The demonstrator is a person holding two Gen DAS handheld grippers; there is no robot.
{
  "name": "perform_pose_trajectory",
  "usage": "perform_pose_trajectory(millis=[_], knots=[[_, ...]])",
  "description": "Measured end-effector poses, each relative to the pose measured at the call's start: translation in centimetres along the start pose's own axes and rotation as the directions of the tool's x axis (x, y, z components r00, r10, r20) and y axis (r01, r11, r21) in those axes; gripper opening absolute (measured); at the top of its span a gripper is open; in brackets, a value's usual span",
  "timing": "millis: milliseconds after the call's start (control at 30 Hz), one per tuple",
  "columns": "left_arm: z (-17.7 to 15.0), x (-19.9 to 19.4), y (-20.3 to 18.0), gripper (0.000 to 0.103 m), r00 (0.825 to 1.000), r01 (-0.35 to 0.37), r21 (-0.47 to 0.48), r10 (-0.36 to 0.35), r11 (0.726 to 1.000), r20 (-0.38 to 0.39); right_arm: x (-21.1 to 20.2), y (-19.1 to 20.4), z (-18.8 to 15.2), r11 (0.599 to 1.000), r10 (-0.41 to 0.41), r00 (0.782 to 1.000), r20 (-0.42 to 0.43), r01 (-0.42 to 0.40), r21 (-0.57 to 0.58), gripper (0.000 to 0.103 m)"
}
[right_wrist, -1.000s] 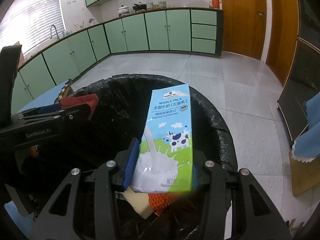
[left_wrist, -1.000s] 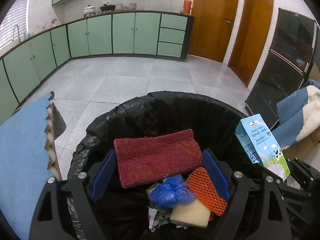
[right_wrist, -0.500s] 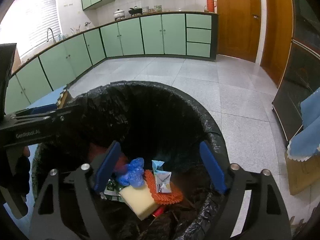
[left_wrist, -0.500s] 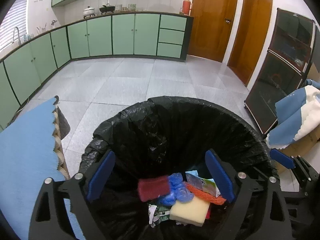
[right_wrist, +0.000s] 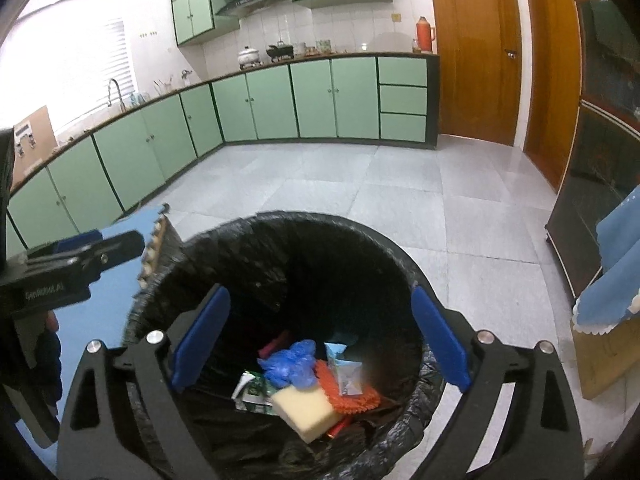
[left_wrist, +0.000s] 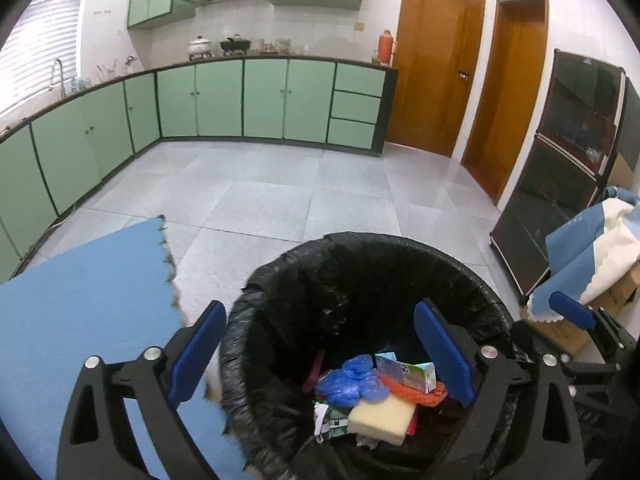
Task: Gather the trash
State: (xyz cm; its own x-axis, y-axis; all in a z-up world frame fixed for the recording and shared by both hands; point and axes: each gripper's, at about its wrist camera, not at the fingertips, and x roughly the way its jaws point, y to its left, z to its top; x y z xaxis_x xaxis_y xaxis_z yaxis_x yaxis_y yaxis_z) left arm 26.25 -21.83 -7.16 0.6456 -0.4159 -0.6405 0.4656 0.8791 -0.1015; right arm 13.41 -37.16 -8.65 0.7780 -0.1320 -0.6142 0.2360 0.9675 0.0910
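Grey tiled floor [left_wrist: 280, 208] seen across kitchen; mint-green cabinets [left_wrist: 240, 100] ranged at 10 to 12 o'clock, 2 wooden doors [left_wrist: 436, 68] at 1 o'clock, dark glass cabinet [left_wrist: 560, 168] at 3 o'clock. Blue foam mat [left_wrist: 80, 312] laid at 9 o'clock. Black-lined trash bin [left_wrist: 472, 280] placed at 6 o'clock. Milk carton [left_wrist: 408, 372], blue glove [left_wrist: 352, 380], yellow sponge [left_wrist: 380, 416], orange mesh [right_wrist: 352, 396] lodged inside bin. Left gripper [left_wrist: 320, 352] spread and opening, nothing pinched. Right gripper [right_wrist: 316, 344] spread and opening, nothing between pads.
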Motion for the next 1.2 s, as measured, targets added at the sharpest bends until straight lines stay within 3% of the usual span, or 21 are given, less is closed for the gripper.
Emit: perform_pose_trajectory(millis=[633, 1200], knots=[[-2.1, -11.7, 3.3, 0.096, 0.991, -0.107, -0.051, 0.111, 0.993, 0.078, -8.9, 6.0, 2.0, 0.995, 0.091, 0.994, 0.057, -0.088, -0.048, 0.097], [-3.2, -17.0, 3.5, 0.096, 0.979, -0.136, -0.073, 0.145, 0.988, 0.141, -13.2, 8.2, 2.2, 0.989, 0.127, 0.988, 0.083, -0.121, -0.080, 0.097]])
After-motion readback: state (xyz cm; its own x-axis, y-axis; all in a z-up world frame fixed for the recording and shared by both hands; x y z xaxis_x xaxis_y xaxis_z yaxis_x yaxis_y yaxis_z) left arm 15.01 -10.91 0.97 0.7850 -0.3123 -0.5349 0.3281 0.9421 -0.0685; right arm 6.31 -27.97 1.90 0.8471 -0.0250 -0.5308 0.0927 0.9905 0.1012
